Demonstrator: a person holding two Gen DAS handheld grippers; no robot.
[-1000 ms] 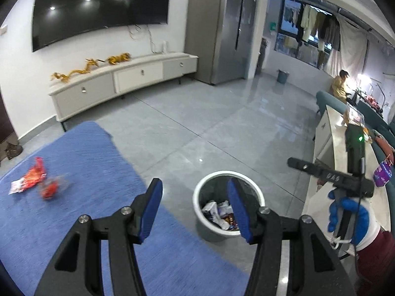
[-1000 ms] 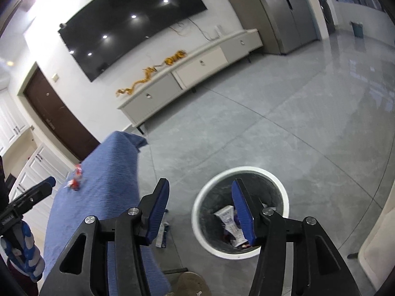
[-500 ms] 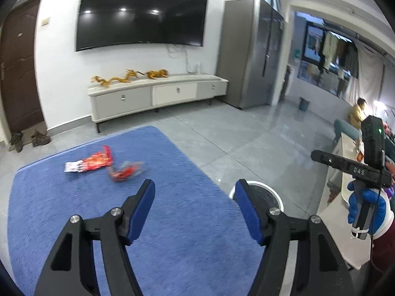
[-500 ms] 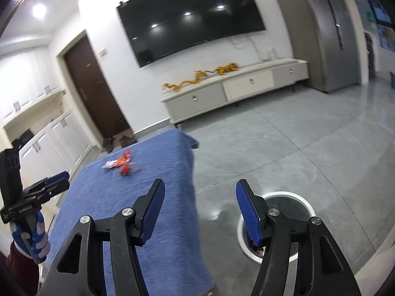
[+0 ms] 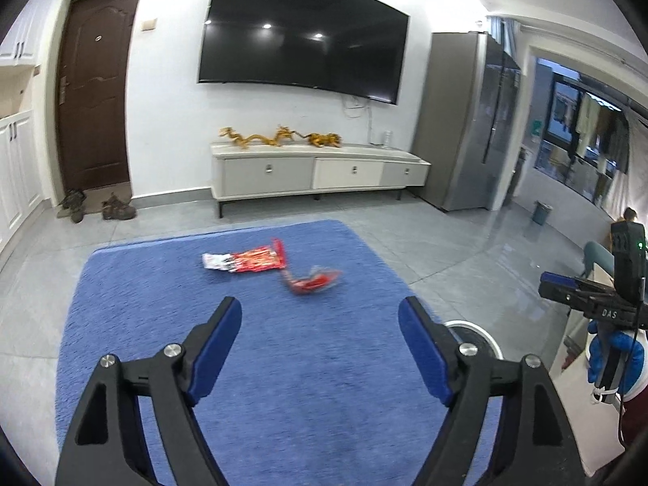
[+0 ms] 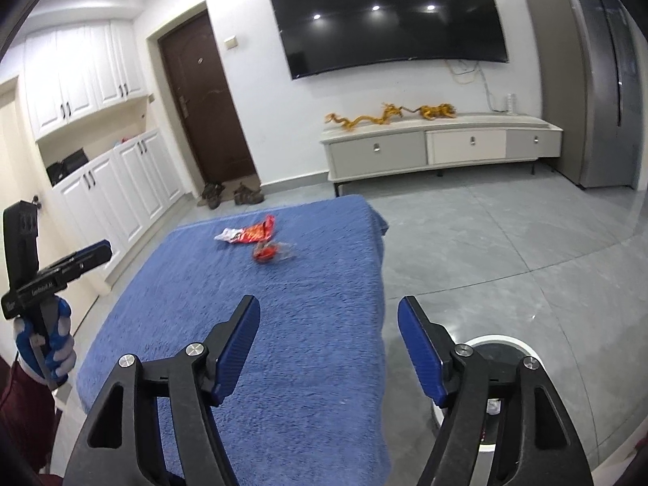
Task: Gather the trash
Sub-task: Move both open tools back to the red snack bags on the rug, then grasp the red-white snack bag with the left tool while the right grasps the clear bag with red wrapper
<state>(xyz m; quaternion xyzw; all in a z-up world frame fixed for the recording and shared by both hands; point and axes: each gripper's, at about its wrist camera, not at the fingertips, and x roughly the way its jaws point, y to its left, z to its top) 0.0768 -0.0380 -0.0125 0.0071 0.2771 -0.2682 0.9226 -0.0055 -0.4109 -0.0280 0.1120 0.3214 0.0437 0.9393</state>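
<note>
Two wrappers, red snack wrapper (image 5: 247, 261) and crumpled one (image 5: 312, 280), are still lying at twelve o'clock as we are opening both empty claws, left gripper (image 5: 320, 334) and right gripper (image 6: 329, 332).

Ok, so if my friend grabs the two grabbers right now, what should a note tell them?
Left gripper: empty, jaws opening, nothing between them, aimed over the blue cloth.
Right gripper: empty too, jaws opening, nothing between them.
Trash left: a red and white wrapper and a crumpled clear and red wrapper, side by side on the far part of the cloth, neither touched.
Bin: white, on the floor off the cloth's right edge, mostly hidden behind the fingers. What is inside cannot be seen.
To do: pick up both wrappers and drop them in the bin.
</note>
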